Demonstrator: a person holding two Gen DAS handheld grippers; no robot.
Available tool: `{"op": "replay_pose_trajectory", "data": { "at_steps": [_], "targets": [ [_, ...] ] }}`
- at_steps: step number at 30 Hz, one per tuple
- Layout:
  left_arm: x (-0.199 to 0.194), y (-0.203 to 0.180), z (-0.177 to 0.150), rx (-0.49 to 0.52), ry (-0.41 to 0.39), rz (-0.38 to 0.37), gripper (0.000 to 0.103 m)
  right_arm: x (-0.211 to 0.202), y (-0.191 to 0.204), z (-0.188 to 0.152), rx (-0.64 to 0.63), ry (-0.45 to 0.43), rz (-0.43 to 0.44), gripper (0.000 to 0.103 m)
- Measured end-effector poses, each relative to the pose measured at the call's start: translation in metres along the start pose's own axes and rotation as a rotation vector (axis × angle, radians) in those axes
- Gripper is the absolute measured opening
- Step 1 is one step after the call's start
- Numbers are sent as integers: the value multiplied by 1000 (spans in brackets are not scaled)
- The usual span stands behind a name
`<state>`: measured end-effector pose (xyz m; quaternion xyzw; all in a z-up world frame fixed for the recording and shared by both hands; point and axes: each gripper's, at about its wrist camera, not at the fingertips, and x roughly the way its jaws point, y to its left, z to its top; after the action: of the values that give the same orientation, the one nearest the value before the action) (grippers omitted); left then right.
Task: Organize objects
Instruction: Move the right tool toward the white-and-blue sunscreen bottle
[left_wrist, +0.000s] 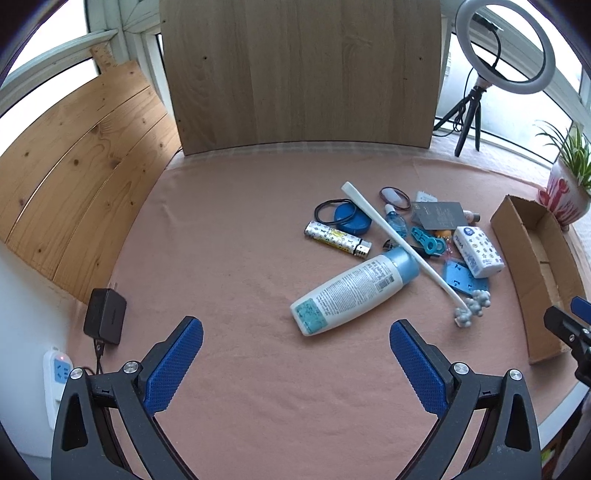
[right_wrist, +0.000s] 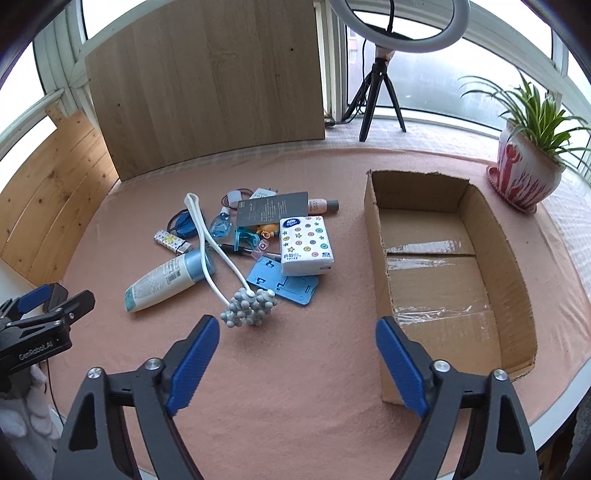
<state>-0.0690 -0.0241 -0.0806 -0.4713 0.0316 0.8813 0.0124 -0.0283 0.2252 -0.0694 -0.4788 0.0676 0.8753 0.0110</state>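
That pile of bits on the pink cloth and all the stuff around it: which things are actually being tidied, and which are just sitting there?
For the job:
- lotion bottle
- white massage stick
- tissue pack
- lighter
- blue round tin
- blue phone stand
- cardboard box, holding nothing yet

Just lying about:
- ring light
- potted plant
- black charger
- power strip

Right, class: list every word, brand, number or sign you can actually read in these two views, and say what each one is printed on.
"GenRobot.AI": on the body of the left gripper, seen in the right wrist view.
Tissue pack: blue logo and characters, too small to read.
Lotion bottle: barcode and fine print, unreadable.
Dark card: pale lines of text, too blurred.
Patterned lighter: marks, no readable words.
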Motion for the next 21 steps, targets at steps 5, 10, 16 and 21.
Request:
{"op": "replay_pose_trajectory", "data": {
  "at_steps": [5, 10, 16, 21],
  "targets": [
    [20, -11, 6, 65, 2, -1, 102, 14, 2, 7, -11, 33, 33, 72],
    [40, -20, 13, 91, 19, -11, 100, 35, 9, 18, -32, 86, 82, 63],
    [72, -21, 33, 101, 33, -14, 90, 52, 22, 24, -32, 142, 145, 48],
    [97, -14, 51, 70, 85, -79, 83, 51, 33, 19, -36, 164, 216, 48]
  ]
}}
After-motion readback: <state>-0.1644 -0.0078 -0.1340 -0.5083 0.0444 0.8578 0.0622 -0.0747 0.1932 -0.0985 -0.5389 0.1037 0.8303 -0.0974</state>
